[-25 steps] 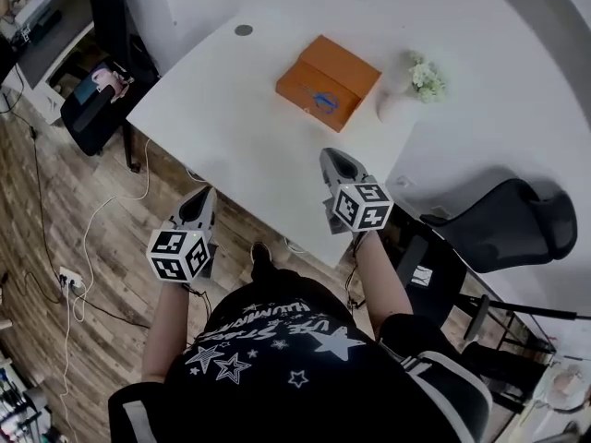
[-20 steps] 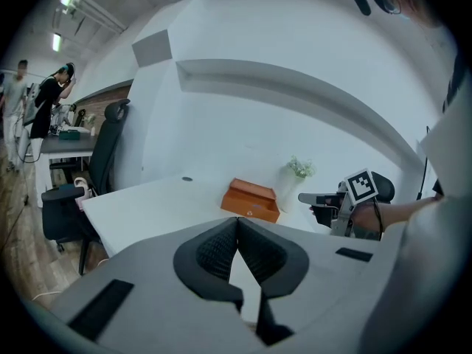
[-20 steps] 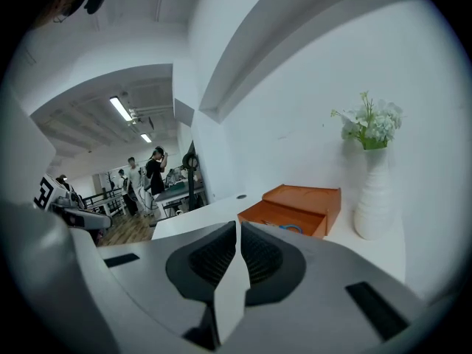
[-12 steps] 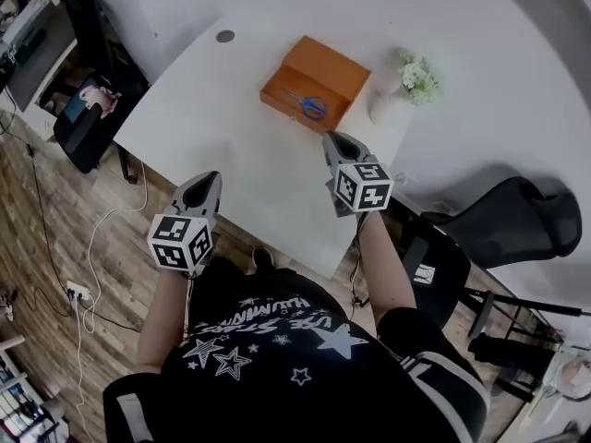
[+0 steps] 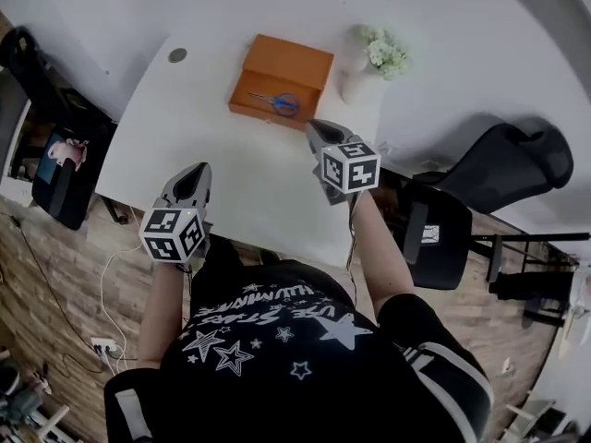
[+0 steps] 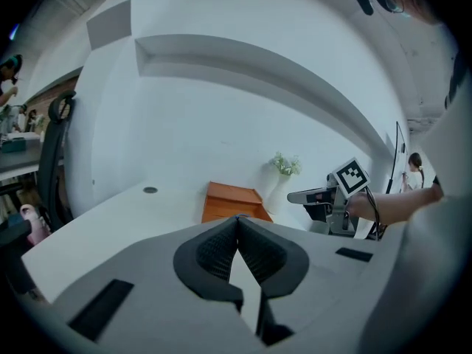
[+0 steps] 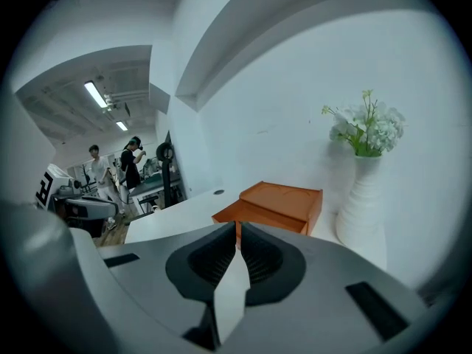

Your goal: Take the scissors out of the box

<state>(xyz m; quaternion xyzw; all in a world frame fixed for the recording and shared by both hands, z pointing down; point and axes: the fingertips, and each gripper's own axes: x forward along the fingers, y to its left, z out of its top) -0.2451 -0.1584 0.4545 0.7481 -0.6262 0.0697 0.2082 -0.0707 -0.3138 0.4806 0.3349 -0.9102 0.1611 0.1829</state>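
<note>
An orange box [image 5: 282, 77] lies open at the far side of the white table [image 5: 194, 137]. Blue-handled scissors [image 5: 278, 103] rest in its lower tray. My right gripper [image 5: 314, 125] hovers just short of the box's near right corner, jaws shut and empty. My left gripper [image 5: 199, 170] hangs over the table's near part, well left of the box, also shut with nothing in it. In the left gripper view the box [image 6: 232, 201] sits beyond the closed gripper [image 6: 237, 218]. The right gripper view shows the box [image 7: 276, 200] close ahead of its gripper [image 7: 237, 226].
A white vase with flowers [image 5: 365, 63] stands right of the box, near the wall. A cable hole [image 5: 177, 54] marks the table's far left. Black office chairs [image 5: 503, 160] stand at the right; a dark chair with a bag [image 5: 55, 160] at the left. People [image 7: 110, 169] stand far off.
Both grippers have moved forward over the table. The right one now sits close to the box's near edge, and the left one has crossed the table's front edge. Both stayed shut.
</note>
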